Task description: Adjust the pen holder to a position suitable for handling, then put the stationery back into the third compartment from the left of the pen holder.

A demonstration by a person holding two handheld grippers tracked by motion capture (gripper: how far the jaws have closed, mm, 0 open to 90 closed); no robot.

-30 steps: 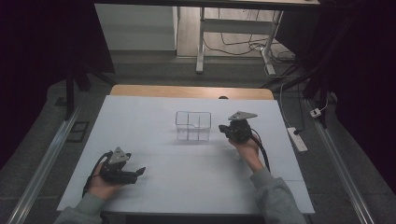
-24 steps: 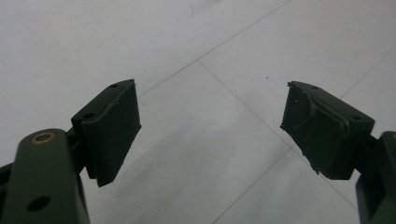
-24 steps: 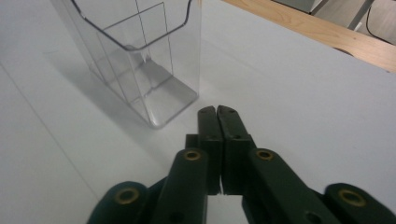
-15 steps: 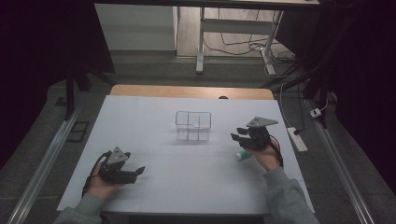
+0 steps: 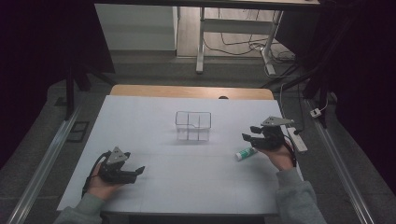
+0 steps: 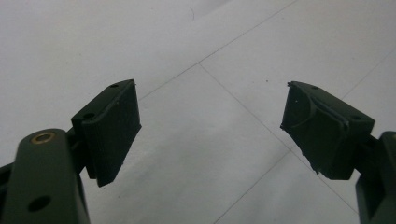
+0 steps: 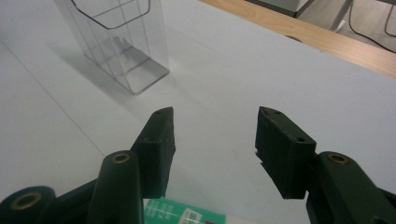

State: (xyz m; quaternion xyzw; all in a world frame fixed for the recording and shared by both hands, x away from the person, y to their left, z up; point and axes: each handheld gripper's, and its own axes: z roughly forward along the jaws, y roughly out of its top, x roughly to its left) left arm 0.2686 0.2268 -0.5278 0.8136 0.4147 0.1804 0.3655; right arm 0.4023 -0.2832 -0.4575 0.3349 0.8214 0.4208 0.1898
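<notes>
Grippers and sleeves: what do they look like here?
Both the left gripper and the right gripper are black, each topped by a grey three-cornered plate and trailing a black cable. Their jaws are dark blocks with ribbed pads and brass-coloured pivot pins. The person wears grey sleeves.

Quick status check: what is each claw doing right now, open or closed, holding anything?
Left claw: open, nothing between its jaws.
Right claw: open and empty, jaws just been opening; the green-and-white tube lies on the table beneath it.
</notes>
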